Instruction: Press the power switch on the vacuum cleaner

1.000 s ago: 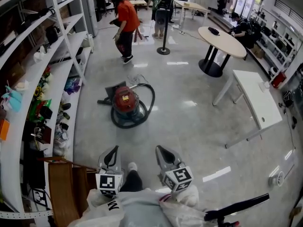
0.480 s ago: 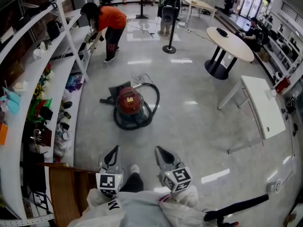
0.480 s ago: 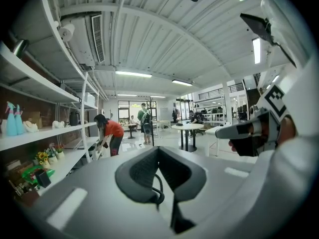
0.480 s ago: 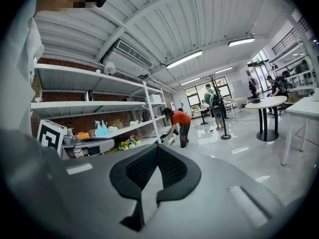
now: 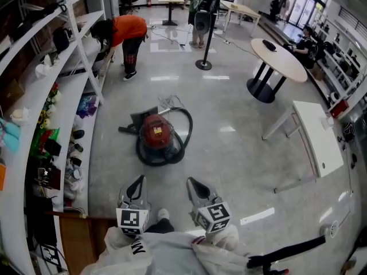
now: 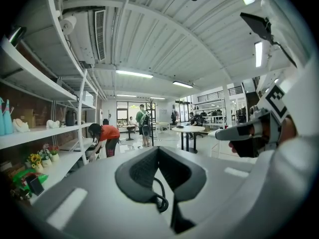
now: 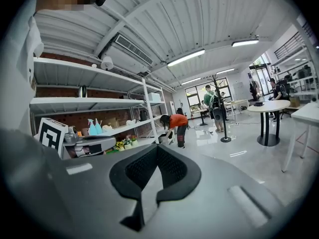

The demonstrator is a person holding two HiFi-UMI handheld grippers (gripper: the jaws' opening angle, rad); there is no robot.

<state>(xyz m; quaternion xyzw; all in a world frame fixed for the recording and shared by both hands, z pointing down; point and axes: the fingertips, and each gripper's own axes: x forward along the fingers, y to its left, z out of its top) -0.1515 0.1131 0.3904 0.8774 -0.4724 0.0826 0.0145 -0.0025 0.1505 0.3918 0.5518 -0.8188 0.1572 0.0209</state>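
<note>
A red canister vacuum cleaner [image 5: 156,132] sits on the glossy grey floor with its dark hose [image 5: 182,135] looped around it. It appears only in the head view, and its switch is too small to make out. My left gripper [image 5: 136,184] and right gripper [image 5: 194,185] are held low and close to my body, about a metre short of the vacuum and side by side. Both look shut with nothing between the jaws. In the gripper views, the left gripper [image 6: 158,151] and right gripper [image 7: 157,148] point level across the room, over the vacuum.
White shelving [image 5: 54,99] full of small items runs along the left. A person in an orange top [image 5: 123,30] bends at it. A post stand [image 5: 203,65], a round table [image 5: 279,51] and a white rectangular table [image 5: 314,129] stand farther back and to the right.
The person in orange has walked to the shelves and bent over. My view has shifted slightly forward toward the vacuum. Both grippers keep their place in the view.
</note>
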